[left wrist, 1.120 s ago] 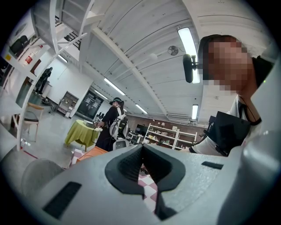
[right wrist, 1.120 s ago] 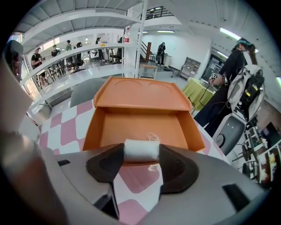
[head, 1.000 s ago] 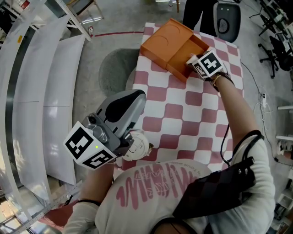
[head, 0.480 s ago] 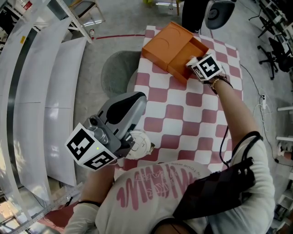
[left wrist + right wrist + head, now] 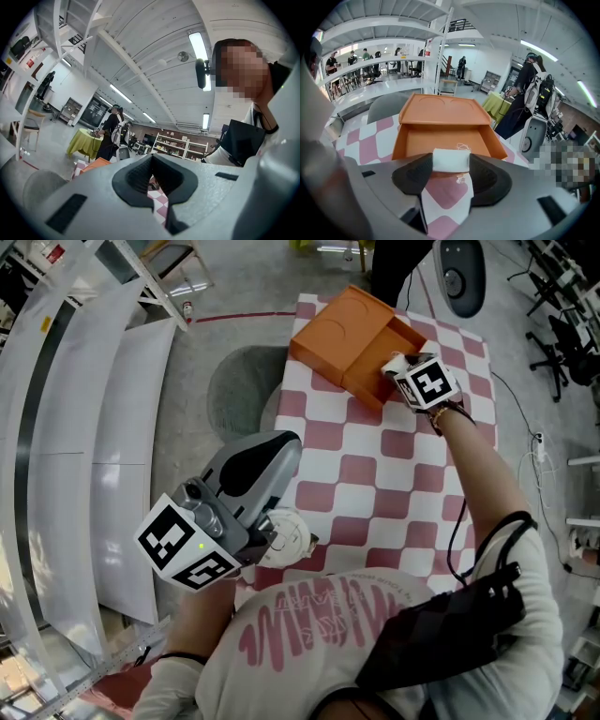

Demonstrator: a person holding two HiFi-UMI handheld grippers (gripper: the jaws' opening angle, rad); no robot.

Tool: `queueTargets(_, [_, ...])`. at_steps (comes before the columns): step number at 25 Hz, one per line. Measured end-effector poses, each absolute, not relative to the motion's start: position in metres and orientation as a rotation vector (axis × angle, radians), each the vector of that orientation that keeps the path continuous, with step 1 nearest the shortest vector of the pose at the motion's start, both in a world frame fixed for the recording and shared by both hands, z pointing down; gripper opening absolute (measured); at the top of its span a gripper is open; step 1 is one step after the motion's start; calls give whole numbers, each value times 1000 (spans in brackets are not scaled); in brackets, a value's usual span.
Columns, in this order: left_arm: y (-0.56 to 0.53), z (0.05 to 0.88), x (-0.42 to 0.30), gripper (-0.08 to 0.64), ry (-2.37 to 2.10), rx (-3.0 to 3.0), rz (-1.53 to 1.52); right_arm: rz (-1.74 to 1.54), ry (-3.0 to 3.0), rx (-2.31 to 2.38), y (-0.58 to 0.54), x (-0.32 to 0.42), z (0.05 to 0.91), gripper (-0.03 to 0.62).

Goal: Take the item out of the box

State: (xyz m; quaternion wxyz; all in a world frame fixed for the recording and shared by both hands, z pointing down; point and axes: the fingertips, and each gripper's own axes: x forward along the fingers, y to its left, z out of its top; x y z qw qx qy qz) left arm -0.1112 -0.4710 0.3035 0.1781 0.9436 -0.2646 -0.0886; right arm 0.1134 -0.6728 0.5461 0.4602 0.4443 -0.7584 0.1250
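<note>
Presently: left gripper [image 5: 152,178] by the body, jaws together on nothing, well apart from the orange box [image 5: 349,329]. White folded item [image 5: 451,160] sits at the box's open front edge, long axis spanning jaw to jaw. Right gripper [image 5: 398,367] clamps it; withdrawal likely runs back toward the person.

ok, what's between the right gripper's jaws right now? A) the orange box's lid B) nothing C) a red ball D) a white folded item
D: in the right gripper view, the right gripper pinches the white folded item between its pads, with the open orange box behind it.
</note>
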Motion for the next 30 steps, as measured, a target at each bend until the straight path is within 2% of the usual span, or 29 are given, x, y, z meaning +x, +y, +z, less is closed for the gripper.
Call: queueTargets(30, [-446,284,-107,8,-752,2701,-289,210,-2003,1330,-661,123,491,247])
